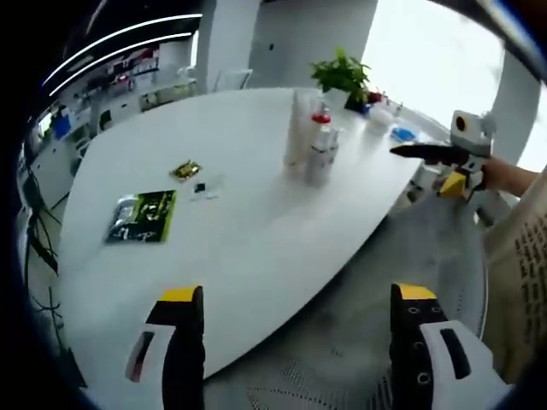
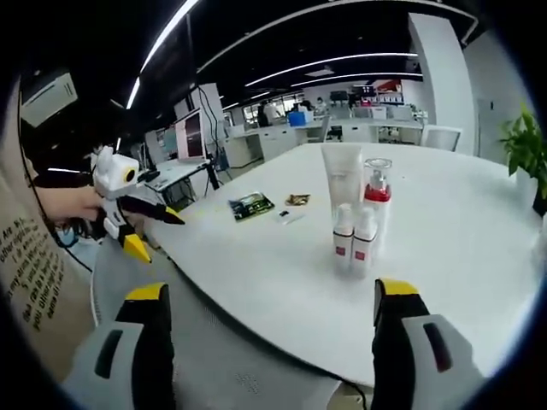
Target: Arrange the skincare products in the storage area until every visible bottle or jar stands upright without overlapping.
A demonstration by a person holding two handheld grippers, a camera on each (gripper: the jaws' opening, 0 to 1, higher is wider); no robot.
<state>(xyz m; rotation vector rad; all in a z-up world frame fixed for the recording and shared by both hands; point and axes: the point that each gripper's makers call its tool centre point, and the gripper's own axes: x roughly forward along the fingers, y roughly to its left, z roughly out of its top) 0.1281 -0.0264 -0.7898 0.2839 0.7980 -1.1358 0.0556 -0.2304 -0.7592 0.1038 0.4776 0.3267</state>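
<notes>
4 skincare containers (image 2: 357, 213) are seen upright on the worktop (image 1: 248, 222); a potted plant (image 1: 344, 77) is visible behind. Both hand-held grippers (image 1: 299, 342) (image 2: 269, 333) are spread, empty.

A white worktop (image 1: 256, 222) carries a green-and-black packet (image 1: 142, 215) at centre left of the left gripper view, with a small gold sachet (image 1: 185, 170) just above it — near a tiny clear wrapper (image 1: 205, 190). A leafy potted plant (image 1: 344, 77) stands at upper centre.
</notes>
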